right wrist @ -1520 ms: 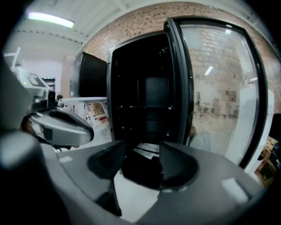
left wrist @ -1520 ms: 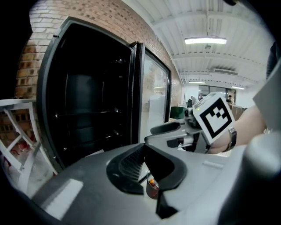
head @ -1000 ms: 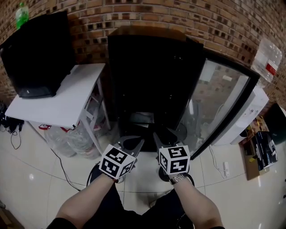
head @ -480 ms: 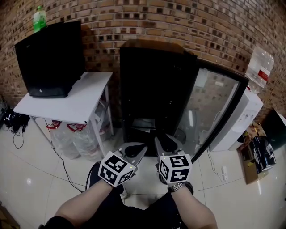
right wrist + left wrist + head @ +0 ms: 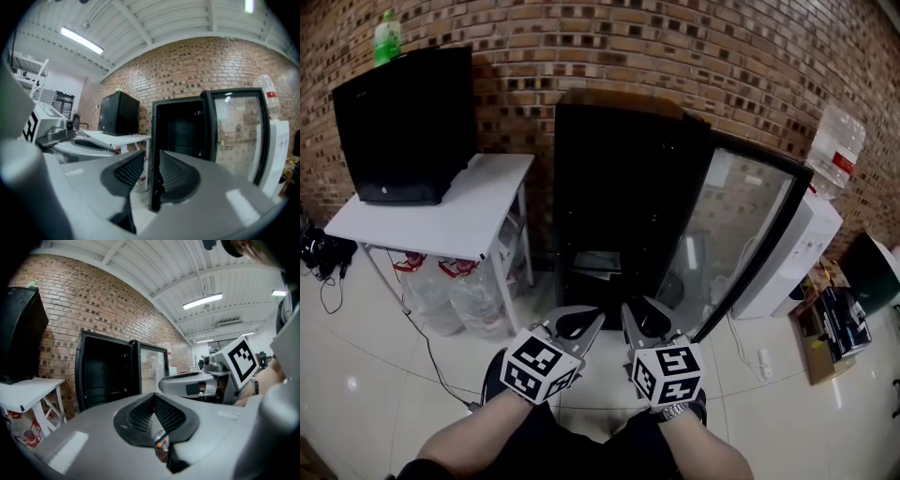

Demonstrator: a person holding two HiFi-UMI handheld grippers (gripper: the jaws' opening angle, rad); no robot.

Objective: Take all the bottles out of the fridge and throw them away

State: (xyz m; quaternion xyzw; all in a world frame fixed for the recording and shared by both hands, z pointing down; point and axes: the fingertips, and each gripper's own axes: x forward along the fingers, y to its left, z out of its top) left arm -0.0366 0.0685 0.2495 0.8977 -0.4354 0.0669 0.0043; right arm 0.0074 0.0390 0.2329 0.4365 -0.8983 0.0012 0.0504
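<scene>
**Just short of the open fridge, both grippers empty**

Nearest, the two grippers are held side by side above the glossy white floor (image 5: 375,375), pointing at the fridge; the left gripper (image 5: 581,319) has its jaws pressed together with nothing in them; the right gripper (image 5: 645,317) has just been closing its jaws, which stand a narrow slit apart, also with nothing between them. Beyond them the black fridge (image 5: 619,197) stands against the brick wall (image 5: 675,47), its glass door (image 5: 741,234) swung wide to the right; the inside is too dark to make out any bottles. Left of the fridge is a white table (image 5: 441,220) with clear bags (image 5: 450,286) beneath it and a black box (image 5: 408,122) on top; a green bottle (image 5: 386,36) stands upright on that box. Right of the door is a white water dispenser (image 5: 787,262), carrying a large clear bottle (image 5: 836,145).
</scene>
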